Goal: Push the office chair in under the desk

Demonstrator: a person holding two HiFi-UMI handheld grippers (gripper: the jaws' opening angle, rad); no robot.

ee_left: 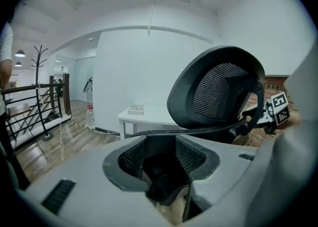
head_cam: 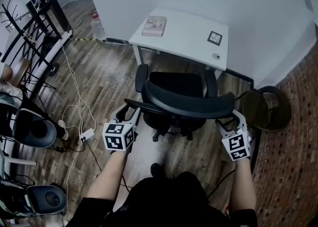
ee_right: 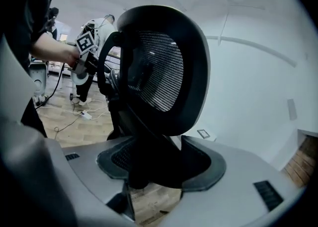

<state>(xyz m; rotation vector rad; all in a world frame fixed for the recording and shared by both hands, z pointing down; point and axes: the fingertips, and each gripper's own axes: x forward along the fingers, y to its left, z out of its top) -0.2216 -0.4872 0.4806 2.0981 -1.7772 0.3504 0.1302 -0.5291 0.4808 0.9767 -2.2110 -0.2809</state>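
Head view: the office chair [head_cam: 186, 103] stands at the centre of the frame, facing the white table [head_cam: 189, 47] at upper centre. Its seat's far edge lies close to the table's near edge, while the curved backrest sits well short of it, toward the person. The left gripper [head_cam: 130, 113] is at the backrest's left end and the right gripper [head_cam: 232, 120] at its right end, each reached out on a bare forearm from the lower frame.

Left gripper view: the jaws stand wide, and a dark edge of the chair's frame fills the gap between the ribbed pads, so this gripper is clamped on the chair. The mesh backrest rises at upper right, with the other gripper's marker cube beyond it at the right edge.

Right gripper view: the jaws are likewise closed on the dark frame of the backrest, which fills the space between them and towers over the middle of the frame.

On the table lie a book [head_cam: 154, 26] at its upper left and a square marker tag [head_cam: 214, 37] toward its right. A bottle [head_cam: 97, 26] stands on the wooden floor [head_cam: 109, 77] left of the table. White cables [head_cam: 74, 104] trail down the left side to a power strip [head_cam: 86, 135]. A dark round object [head_cam: 263, 109] sits to the chair's right.
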